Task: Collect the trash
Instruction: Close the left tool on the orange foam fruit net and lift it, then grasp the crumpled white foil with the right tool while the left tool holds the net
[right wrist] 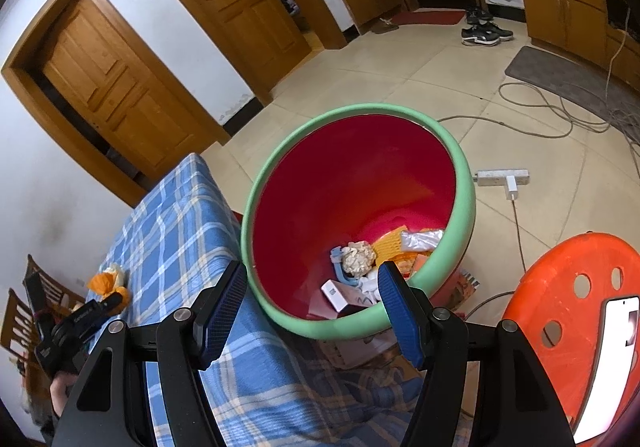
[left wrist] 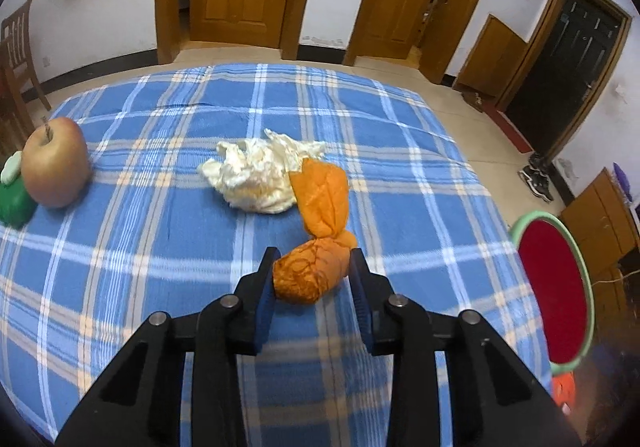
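One orange wad (left wrist: pixel 310 273) between the spread left hand-held gripper (left wrist: pixel 314 271), one white tissue (left wrist: pixel 256 175), one apple (left wrist: pixel 54 163), right hand-held gripper (right wrist: pixel 310 287) released over the bin (right wrist: pixel 466 207).

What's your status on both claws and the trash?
Left claw open around crumpled orange paper. Right claw open, empty, over red green-rimmed bin. Nothing blocking.

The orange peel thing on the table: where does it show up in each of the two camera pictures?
Left wrist view: the orange peel lies low in the centre, its near end between the left gripper fingers.
Right wrist view: small at the far left edge, beside the other gripper.
Shared landmark: the blue plaid tablecloth.
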Tool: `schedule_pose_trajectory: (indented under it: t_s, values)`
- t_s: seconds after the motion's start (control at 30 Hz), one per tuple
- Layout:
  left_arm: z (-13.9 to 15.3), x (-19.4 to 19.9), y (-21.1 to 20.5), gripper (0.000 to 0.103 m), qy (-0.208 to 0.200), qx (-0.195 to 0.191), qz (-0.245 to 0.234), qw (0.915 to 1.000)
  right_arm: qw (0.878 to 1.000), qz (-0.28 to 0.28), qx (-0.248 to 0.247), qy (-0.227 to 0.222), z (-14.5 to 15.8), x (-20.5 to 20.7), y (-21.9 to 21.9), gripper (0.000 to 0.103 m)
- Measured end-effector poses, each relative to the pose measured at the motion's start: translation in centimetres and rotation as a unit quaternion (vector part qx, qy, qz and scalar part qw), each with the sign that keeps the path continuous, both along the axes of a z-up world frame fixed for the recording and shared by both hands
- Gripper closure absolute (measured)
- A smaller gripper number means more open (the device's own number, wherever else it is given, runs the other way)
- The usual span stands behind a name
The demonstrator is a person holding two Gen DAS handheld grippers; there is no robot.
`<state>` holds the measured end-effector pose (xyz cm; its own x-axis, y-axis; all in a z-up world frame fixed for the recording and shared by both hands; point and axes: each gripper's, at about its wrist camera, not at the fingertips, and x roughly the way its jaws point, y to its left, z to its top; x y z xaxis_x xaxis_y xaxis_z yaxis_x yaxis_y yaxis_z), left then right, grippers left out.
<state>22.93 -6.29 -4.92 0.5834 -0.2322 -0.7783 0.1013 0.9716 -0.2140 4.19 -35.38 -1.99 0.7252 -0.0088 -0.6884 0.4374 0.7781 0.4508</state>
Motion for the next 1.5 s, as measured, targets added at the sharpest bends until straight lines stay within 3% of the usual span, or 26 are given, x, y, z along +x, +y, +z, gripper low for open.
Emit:
schedule_pose_trajectory:
  t_s: [0.27,0.5,0.73,1.0,1.2,1.5]
  values:
    - [2.1,-2.8,1.7,0.069,-0.020,-0.007,-0.008,0.9997,1.000,0.026,-0.008,-0.014,1.7,-0.1,2.0,0.034]
    - [4.1,-3.4,5.1,0.069,-0.045,0.018,0.027,0.9985,0.996,0.070,-0.047,-0.025,5.0,0.3,4.8,0.034]
    - [5.0,-3.1,9.0,0.069,-0.056,0.046,0.065,0.9952,0.987,0.144,-0.065,-0.040,9.2,2.2,8.9,0.034]
    - [3.9,-2.1,12.9,0.069,-0.051,0.039,0.109,0.9920,0.973,0.207,-0.085,-0.058,12.1,5.9,14.7,0.034]
    - [2.5,-1.6,14.4,0.069,-0.054,0.034,0.129,0.9895,0.965,0.234,-0.092,-0.073,11.2,9.5,18.7,0.034]
    - [1.8,-1.6,14.9,0.069,-0.084,0.038,0.142,0.9855,0.961,0.257,-0.092,-0.044,4.8,16.5,24.8,0.034]
